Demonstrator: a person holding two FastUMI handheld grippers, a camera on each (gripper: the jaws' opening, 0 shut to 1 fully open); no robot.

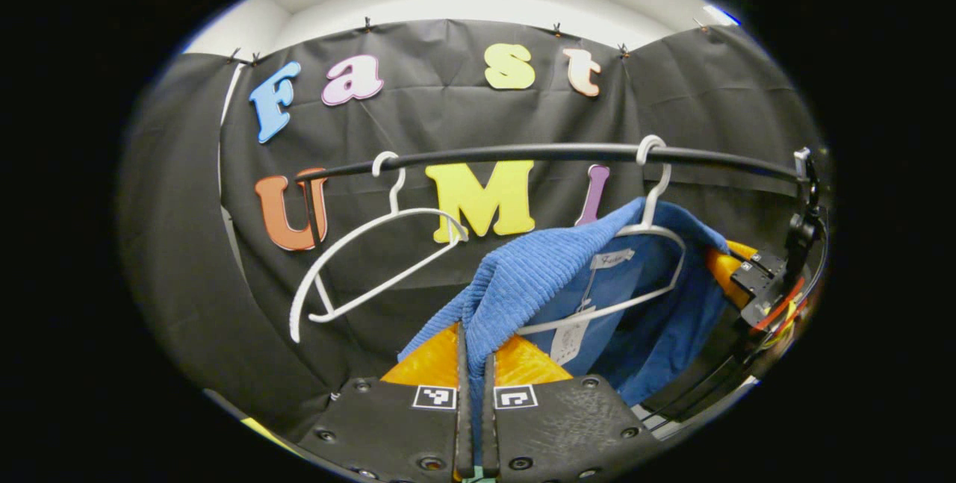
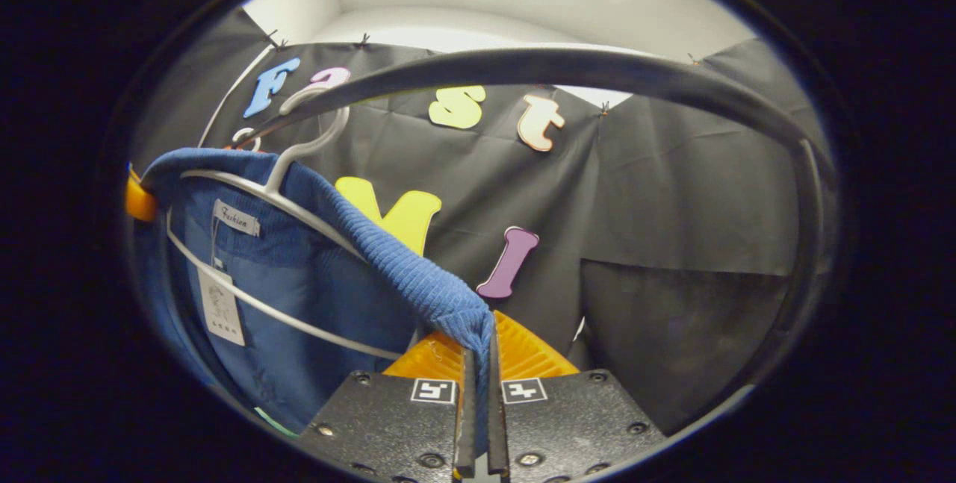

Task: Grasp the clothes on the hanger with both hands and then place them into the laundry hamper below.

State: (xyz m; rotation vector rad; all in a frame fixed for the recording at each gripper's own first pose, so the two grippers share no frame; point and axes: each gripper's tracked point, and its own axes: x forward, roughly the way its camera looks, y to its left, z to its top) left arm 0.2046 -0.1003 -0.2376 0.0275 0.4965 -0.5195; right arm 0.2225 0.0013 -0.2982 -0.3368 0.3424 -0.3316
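Observation:
A blue ribbed garment [image 1: 523, 278] hangs on a white hanger [image 1: 657, 237] from the black rail [image 1: 523, 152]. My left gripper [image 1: 476, 348] is shut on the garment's left shoulder edge, the cloth pinched between its fingers. In the right gripper view the same blue garment [image 2: 314, 274] drapes over its hanger [image 2: 299, 147], and my right gripper [image 2: 478, 363] is shut on its other shoulder corner. The right gripper [image 1: 765, 285] shows at the far right of the left gripper view, behind the garment. A white label tag [image 2: 222, 309] dangles inside the collar.
An empty white hanger [image 1: 373, 259] hangs on the rail to the left of the garment. The black rail [image 2: 567, 69] curves close overhead in the right gripper view and bends down at the right. Black cloth wall stands behind.

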